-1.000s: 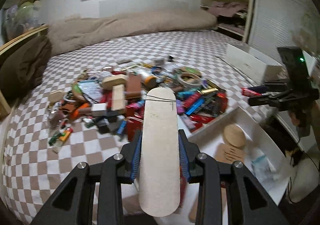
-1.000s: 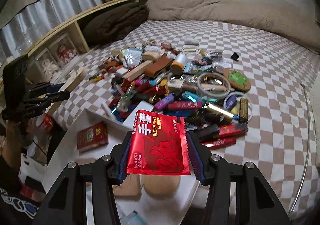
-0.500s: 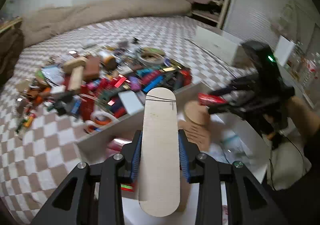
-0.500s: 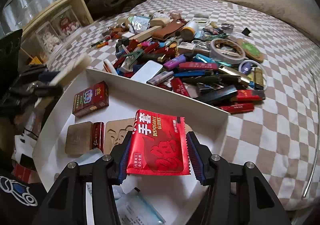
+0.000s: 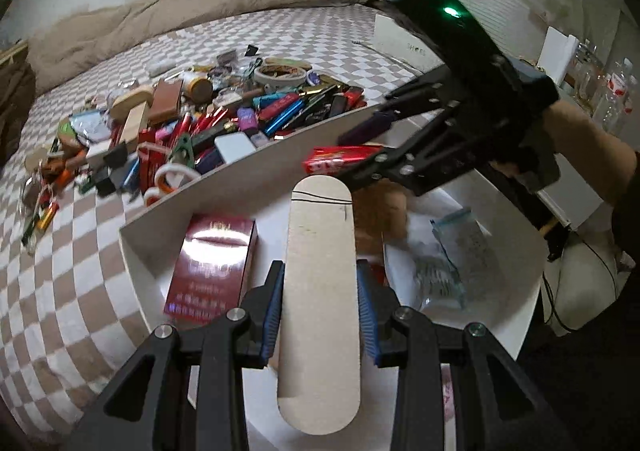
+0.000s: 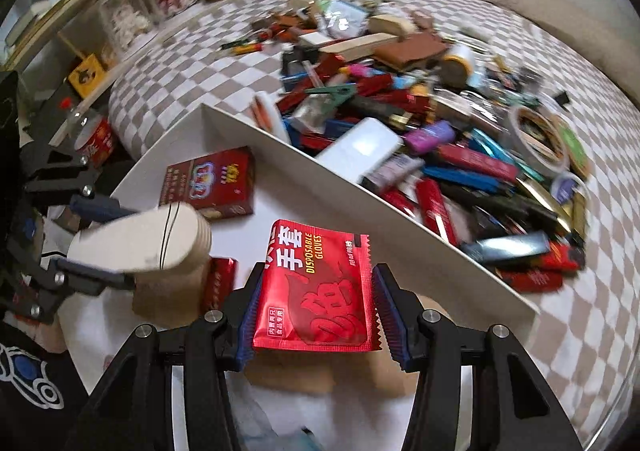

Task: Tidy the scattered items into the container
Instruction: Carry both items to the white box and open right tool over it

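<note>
Hovering over the box (image 5: 248,171), left gripper (image 5: 320,311) clamps a board (image 5: 320,291); right gripper (image 6: 314,307) clamps a packet (image 6: 316,291).

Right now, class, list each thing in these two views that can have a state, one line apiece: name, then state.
left gripper: shut on the wooden piece
wooden piece: held over the white container
right gripper: shut on the red glove packet
red glove packet: held over the container, sealed
white container: open-topped, partly filled
dark red box: lying flat inside container
item pile: scattered on the bed
</note>
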`<state>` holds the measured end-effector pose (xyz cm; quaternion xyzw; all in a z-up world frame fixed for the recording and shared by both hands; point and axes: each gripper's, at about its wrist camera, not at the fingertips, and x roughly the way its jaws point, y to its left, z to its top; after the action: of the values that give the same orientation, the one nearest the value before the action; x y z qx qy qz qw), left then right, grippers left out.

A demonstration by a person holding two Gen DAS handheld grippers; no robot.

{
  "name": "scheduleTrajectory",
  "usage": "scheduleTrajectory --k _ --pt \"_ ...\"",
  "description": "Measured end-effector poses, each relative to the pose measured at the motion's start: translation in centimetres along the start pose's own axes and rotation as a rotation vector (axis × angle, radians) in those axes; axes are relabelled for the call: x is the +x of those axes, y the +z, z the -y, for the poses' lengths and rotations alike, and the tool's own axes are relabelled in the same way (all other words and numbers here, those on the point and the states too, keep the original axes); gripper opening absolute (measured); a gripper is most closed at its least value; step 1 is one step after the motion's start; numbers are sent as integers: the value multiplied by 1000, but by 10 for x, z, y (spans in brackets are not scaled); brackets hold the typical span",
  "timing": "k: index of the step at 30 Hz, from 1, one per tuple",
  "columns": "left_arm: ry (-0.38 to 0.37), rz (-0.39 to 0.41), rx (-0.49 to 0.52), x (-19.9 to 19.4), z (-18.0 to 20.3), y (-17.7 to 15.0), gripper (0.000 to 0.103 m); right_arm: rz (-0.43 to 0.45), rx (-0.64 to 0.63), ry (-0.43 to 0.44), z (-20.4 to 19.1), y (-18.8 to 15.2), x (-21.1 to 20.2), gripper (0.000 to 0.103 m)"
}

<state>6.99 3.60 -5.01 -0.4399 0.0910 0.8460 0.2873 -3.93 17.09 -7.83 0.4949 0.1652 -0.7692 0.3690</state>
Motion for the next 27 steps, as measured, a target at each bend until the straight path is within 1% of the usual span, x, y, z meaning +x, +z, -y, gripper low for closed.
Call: scheduleTrajectory --k 6,11,18,22,27 --pt "-2 -11 -14 -9 0 -14 34 -20 -55 36 -18 20 20 53" --pt "-11 -13 -22 -12 1 -19 34 -10 -58 65 -22 30 23 53" --pt "-30 -22 -19 -13 8 -23 34 8 -55 154 -31 41 23 53" --pt "-54 -30 -23 -14 12 -26 34 12 -89 175 -43 50 24 53" --pt "-68 -36 -20 -12 16 -28 34 -13 -158 185 -63 61 35 53"
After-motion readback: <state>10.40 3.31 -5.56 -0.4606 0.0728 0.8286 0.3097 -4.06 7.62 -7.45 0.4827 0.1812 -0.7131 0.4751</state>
